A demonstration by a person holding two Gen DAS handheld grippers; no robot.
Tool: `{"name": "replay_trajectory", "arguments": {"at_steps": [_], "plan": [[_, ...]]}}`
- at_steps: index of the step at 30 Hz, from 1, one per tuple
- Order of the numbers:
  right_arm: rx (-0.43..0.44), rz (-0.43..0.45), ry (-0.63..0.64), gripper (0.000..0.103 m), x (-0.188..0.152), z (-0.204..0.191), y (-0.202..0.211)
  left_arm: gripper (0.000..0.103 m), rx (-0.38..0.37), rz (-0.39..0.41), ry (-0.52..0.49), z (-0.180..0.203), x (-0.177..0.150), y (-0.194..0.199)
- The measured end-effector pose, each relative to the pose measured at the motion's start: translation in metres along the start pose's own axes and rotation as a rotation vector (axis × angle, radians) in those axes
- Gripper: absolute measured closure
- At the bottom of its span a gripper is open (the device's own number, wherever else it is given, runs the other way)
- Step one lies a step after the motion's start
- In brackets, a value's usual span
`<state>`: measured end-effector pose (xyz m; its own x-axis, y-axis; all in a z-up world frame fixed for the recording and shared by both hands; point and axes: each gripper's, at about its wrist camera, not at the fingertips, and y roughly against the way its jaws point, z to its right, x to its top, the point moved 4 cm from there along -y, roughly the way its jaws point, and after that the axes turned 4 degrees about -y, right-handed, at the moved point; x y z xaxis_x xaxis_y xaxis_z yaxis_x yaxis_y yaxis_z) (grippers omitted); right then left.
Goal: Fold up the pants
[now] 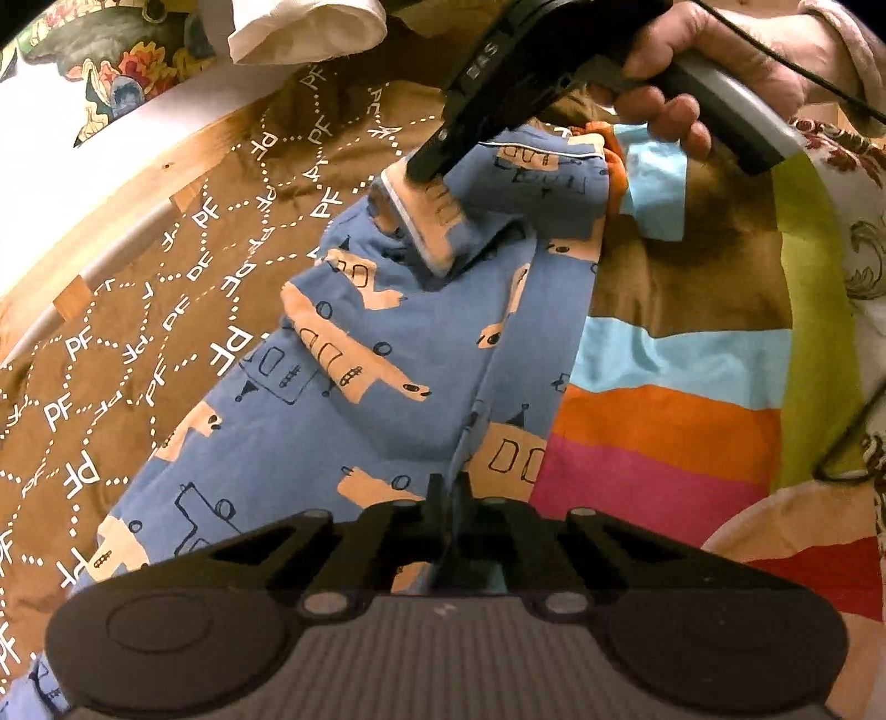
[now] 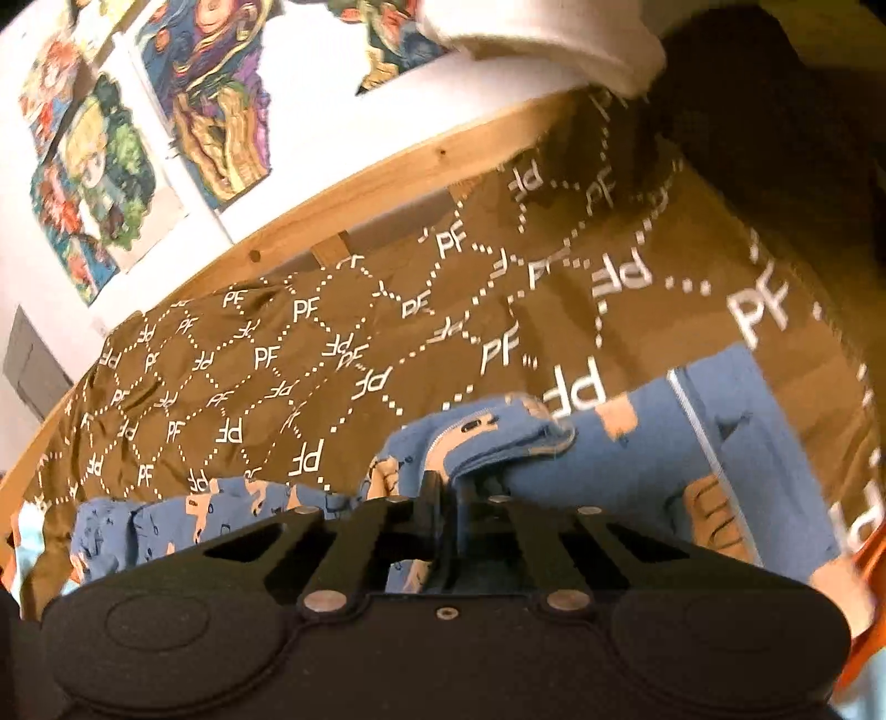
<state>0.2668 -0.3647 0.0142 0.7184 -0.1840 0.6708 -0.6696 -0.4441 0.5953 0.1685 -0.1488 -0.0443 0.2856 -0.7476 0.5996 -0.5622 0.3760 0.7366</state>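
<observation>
Two grippers both clamp the same blue pants (image 1: 421, 354), printed with peach patches and dark line drawings. Left wrist view: pants run from lower left up to upper centre of frame, lying on a brown blanket (image 1: 166, 310) with white dotted "PF" pattern; right edge of the pants overlaps a striped cover (image 1: 681, 410) in light blue, orange, pink and green. Left gripper (image 1: 449, 498) at bottom centre, fingers pressed together on a vertical fold of the blue cloth. Right gripper (image 1: 426, 166) comes in from upper right, held by the person's hand (image 1: 714, 66), tips pinching a white-piped hem that is lifted and doubled over the rest of the fabric. Right wrist view: right gripper (image 2: 449, 490) at bottom centre, fingers closed on bunched blue cloth; more of the pants spread to lower right and a crumpled bit at lower left, all over the brown blanket. Wooden bed rail (image 2: 387, 183) crosses mid frame, posters (image 2: 205, 83) on the white wall at upper left. White cloth (image 2: 559, 39) at top edge, blurred.
</observation>
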Motion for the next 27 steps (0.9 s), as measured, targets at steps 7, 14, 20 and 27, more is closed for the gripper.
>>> {"name": "replay_trajectory", "arguments": {"at_steps": [7, 14, 20, 27], "plan": [[-0.053, -0.053, 0.226, 0.099, 0.03, 0.005, 0.051, 0.102, -0.041, 0.031, -0.007, -0.001, 0.0, 0.012], [-0.191, -0.163, 0.278, 0.099, 0.037, 0.046, 0.065, 0.102, -0.085, 0.022, -0.032, -0.001, -0.003, 0.009], [-0.242, -0.223, 0.32, 0.098, 0.016, 0.058, 0.057, 0.096, -0.127, -0.006, -0.044, -0.001, -0.008, 0.002], [-0.216, -0.22, 0.328, 0.072, 0.002, 0.062, 0.071, 0.054, -0.163, 0.095, 0.005, -0.012, 0.027, 0.004]]}}
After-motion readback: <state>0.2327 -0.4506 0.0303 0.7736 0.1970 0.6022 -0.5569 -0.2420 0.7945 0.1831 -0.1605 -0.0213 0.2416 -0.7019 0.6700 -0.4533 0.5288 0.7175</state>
